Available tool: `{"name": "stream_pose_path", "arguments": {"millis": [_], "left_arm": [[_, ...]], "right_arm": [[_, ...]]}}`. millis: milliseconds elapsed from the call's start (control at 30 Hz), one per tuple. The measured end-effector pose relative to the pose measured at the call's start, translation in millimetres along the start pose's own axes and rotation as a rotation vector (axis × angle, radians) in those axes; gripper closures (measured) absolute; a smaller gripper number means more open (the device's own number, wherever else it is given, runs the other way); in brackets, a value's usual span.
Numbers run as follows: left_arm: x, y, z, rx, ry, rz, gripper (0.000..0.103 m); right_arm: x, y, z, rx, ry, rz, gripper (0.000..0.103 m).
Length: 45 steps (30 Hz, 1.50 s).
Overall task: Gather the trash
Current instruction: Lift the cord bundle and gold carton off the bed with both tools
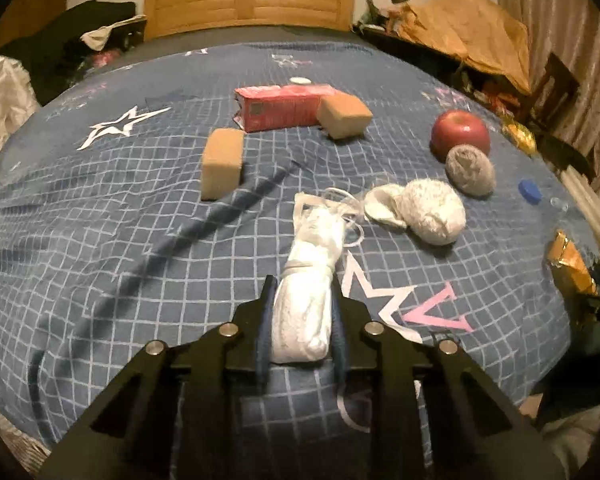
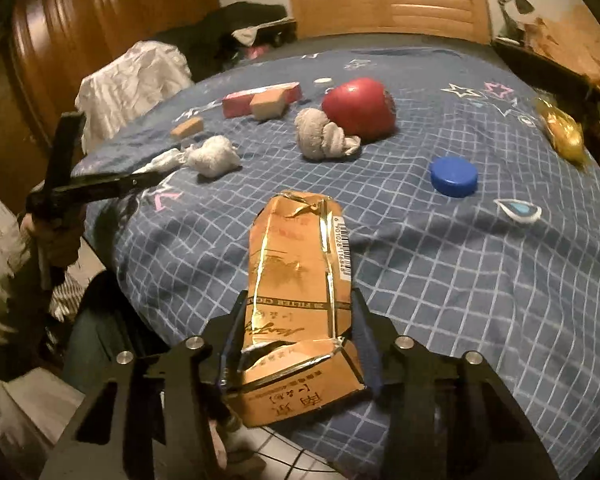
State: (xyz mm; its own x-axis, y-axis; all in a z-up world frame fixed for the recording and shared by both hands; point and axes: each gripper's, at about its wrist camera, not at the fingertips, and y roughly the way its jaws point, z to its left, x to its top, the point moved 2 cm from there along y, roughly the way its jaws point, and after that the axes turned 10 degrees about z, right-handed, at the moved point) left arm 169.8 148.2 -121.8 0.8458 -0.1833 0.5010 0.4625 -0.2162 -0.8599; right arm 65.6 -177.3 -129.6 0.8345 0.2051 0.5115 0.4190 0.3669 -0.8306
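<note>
My left gripper (image 1: 302, 300) is shut on a rolled white plastic bag (image 1: 312, 280), held just above the blue checked bedspread (image 1: 120, 240). My right gripper (image 2: 298, 308) is shut on a crushed orange cigarette carton (image 2: 296, 276) over the bed's near edge. The carton also shows at the right edge of the left wrist view (image 1: 568, 264). The left gripper shows at the left of the right wrist view (image 2: 100, 184).
On the bed lie a red apple (image 1: 460, 132), a grey sock ball (image 1: 470, 170), a white sock ball (image 1: 432, 212), two tan sponges (image 1: 222, 164) (image 1: 344, 114), a pink box (image 1: 280, 106), a blue cap (image 2: 454, 176) and a gold wrapper (image 2: 562, 132). Wooden headboard (image 1: 248, 0) behind.
</note>
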Motion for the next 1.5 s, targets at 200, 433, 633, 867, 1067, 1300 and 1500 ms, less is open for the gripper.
{"name": "stream_pose_path", "arguments": {"millis": [200, 433, 633, 867, 1067, 1300, 1500], "left_arm": [[-7.1, -11.1, -11.9, 0.123, -0.127, -0.021, 0.081], [-8.8, -47.1, -52.0, 0.266, -0.203, -0.11, 0.081], [-4.7, -64.0, -83.9, 0.357, -0.176, -0.176, 0.081], [-1.7, -69.3, -109.7, 0.412, -0.131, -0.198, 0.081], [1.2, -72.0, -125.3, 0.431, -0.104, -0.21, 0.081], [2.6, -74.8, -138.9, 0.439, -0.086, -0.216, 0.081], [4.0, -76.8, -151.8, 0.444, -0.068, -0.223, 0.081]], "right_arm": [[-1.7, -7.4, 5.3, -0.021, 0.028, -0.045, 0.057], [-0.3, -27.1, 10.2, -0.072, 0.047, -0.116, 0.057], [-12.2, -38.5, 12.6, -0.068, 0.057, -0.138, 0.057], [-17.9, -54.8, 9.1, -0.075, 0.068, -0.173, 0.057], [-23.0, -65.2, -0.6, -0.073, 0.094, -0.196, 0.057], [-28.2, -76.3, -8.2, -0.072, 0.117, -0.215, 0.057], [-33.7, -86.0, -18.3, -0.072, 0.15, -0.234, 0.057]]}}
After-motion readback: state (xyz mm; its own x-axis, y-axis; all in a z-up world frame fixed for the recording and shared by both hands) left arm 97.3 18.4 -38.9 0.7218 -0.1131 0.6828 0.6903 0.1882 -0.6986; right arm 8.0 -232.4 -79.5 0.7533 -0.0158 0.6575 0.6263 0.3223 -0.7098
